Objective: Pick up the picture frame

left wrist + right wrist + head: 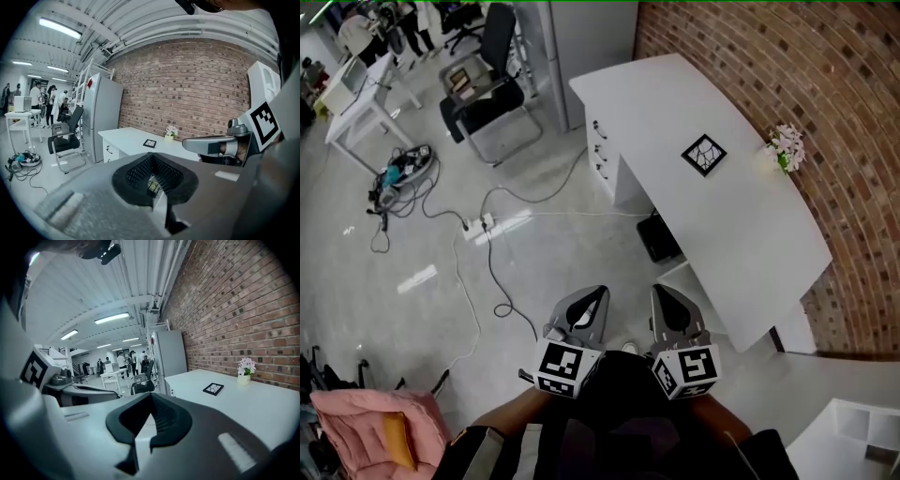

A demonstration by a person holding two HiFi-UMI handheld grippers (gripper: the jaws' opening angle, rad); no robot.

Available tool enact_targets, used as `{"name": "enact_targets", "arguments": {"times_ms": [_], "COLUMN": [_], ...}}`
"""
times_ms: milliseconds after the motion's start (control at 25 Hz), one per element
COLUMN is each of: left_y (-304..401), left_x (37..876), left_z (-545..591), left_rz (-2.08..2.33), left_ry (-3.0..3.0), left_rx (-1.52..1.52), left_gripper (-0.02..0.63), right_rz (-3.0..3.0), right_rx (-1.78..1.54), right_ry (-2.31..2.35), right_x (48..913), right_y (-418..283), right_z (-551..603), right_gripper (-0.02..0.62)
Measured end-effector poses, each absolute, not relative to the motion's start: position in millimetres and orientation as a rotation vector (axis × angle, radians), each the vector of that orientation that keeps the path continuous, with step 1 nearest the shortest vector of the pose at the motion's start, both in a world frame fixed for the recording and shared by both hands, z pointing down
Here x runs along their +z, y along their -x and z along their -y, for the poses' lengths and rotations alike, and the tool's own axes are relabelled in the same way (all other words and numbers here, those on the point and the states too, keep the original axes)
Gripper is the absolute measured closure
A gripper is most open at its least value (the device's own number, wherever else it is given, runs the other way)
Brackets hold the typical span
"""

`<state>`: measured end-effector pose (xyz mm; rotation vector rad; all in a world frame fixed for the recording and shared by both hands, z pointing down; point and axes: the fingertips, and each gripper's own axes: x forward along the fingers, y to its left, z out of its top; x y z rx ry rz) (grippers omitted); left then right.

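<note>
Head view shows the picture frame (704,155) lying near the wall-side edge of the desk (750,253), well apart from the left gripper (592,300) and right gripper (664,300), both closed and empty, so the approach likely comes first: reach across, then open the jaws.

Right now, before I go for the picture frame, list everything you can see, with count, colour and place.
picture frame: one, black, flat on the desk beside the flowers
desk: one, white, along the brick wall
flowers: one small pot, pale, on the desk's wall side
brick wall: one, red-brown, right
office chair: one, black, on the floor beyond the desk
power strip: one, white, on the floor among black cables
cushion: one, pink, bottom left
left tongs: one, grey, shut, empty, short of the desk
right tongs: one, grey, shut, empty, beside the left
</note>
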<state>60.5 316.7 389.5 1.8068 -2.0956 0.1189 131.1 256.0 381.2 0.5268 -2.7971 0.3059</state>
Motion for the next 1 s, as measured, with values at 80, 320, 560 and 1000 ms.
{"name": "enact_targets", "arguments": {"times_ms": [80,320,560,1000], "left_y": [-49.3,-23.8,6.5,47.0], "left_x": [387.0,378.3,378.3,390.7], "left_z": [-308.9,-288.0,-281.3,-280.4], "left_rz": [2.076,2.024,2.008,2.004], "left_ry": [-1.835,-1.916,-1.952,-1.929], "left_rx": [0.114,0.109,0.107,0.095], "left_gripper": [0.609,0.609,0.609,0.609], "right_rz": [2.804,2.804,2.798,2.775], "right_rx": [0.315,0.31,0.301,0.283], "right_ry": [-0.567,-0.66,-0.725,-0.685], "right_x": [375.6,363.9,364.2,377.4], "right_y": [-120.2,-95.6,-70.7,-25.8], "right_z": [-250.4,-233.4,-226.3,-230.6], "right_gripper": [0.595,0.595,0.595,0.595]}}
